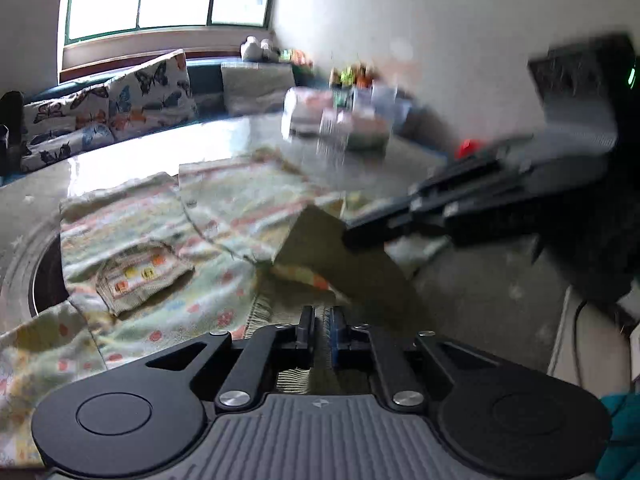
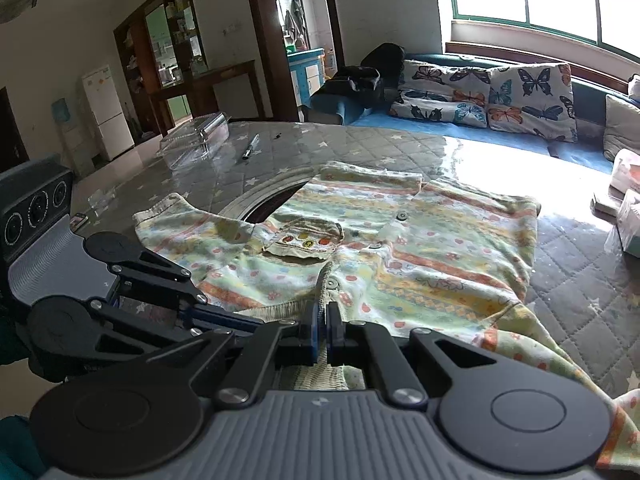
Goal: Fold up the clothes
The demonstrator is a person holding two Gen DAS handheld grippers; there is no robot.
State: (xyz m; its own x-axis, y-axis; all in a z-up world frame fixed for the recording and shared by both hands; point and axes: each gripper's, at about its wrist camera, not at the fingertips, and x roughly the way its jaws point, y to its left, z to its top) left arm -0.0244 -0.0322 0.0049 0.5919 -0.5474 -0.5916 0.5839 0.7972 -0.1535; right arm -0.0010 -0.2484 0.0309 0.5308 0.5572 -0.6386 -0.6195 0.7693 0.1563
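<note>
Garment: a small pale-green shirt with orange and yellow printed bands point(image 2: 400, 248) lies flat, front up, on the grey quilted star-patterned table cover point(image 2: 360, 148), in the middle of the table.
Pocket: a small patch pocket with coloured dots point(image 2: 308, 242) sits left of the shirt's button line in the right wrist view.
Hem edge: the ribbed near edge of the shirt reaches both grippers at 6 o'clock in each view.
Left gripper: the black two-finger left gripper point(image 1: 322, 330) has its fingers drawn together with the ribbed hem pinched between them.
Right gripper: the black two-finger right gripper point(image 2: 322, 330) is clamped on the hem near the button line, just beside the left one.
Raised fold: in the left wrist view a flap of cloth stands lifted at 1 o'clock, showing its plain underside, at the right gripper's fingertips.
Far edge: the collar side lies at 12 o'clock, partly over a dark round opening in the table point(image 2: 272, 202).
Open room: bare cover stretches beyond the collar toward 12 o'clock and along the right side at 3 o'clock.
Clutter left: a clear plastic box point(image 2: 196, 140) and a pen point(image 2: 250, 147) sit well apart from the shirt at 10 o'clock.
Clutter right: blurred packages point(image 1: 340, 120) stand near the far table edge.
Beyond: a blue sofa with butterfly-print cushions point(image 2: 500, 96) runs under the window.
</note>
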